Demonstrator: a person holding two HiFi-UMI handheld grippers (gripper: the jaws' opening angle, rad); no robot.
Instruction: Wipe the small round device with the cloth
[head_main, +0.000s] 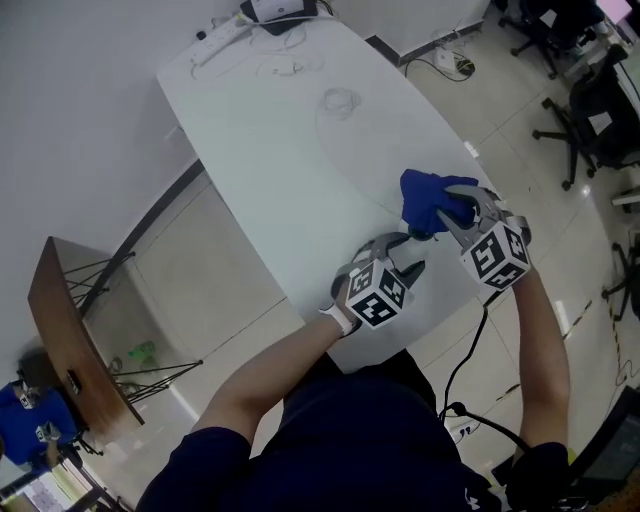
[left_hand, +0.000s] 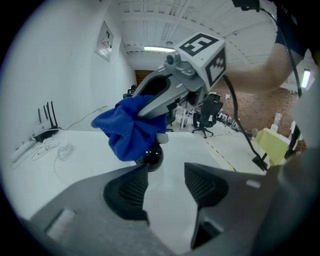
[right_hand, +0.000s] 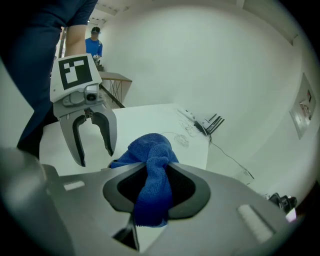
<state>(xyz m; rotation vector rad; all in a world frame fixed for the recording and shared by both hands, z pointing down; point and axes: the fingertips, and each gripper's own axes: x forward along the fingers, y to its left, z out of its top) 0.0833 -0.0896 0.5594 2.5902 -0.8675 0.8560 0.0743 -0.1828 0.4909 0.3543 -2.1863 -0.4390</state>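
A small black round device (left_hand: 151, 158) sits on the white table (head_main: 270, 150), just past the tip of my left gripper's left-hand jaw. The left gripper (left_hand: 167, 172) is open with nothing between its jaws; the head view shows it (head_main: 408, 255) near the table's front edge. A bunched blue cloth (right_hand: 150, 150) is pinched in my right gripper (right_hand: 157, 170), which is shut on it. In the left gripper view the cloth (left_hand: 131, 131) hangs right over the device, touching its top. In the head view the cloth (head_main: 428, 198) and right gripper (head_main: 450, 215) lie just beyond the left one.
A router (head_main: 280, 10), a power strip (head_main: 220, 38) and loose cables (head_main: 340, 100) lie at the table's far end. A wooden side table (head_main: 70, 330) stands to the left on the floor. Office chairs (head_main: 590, 110) stand to the right. A person in blue stands beyond (right_hand: 94, 45).
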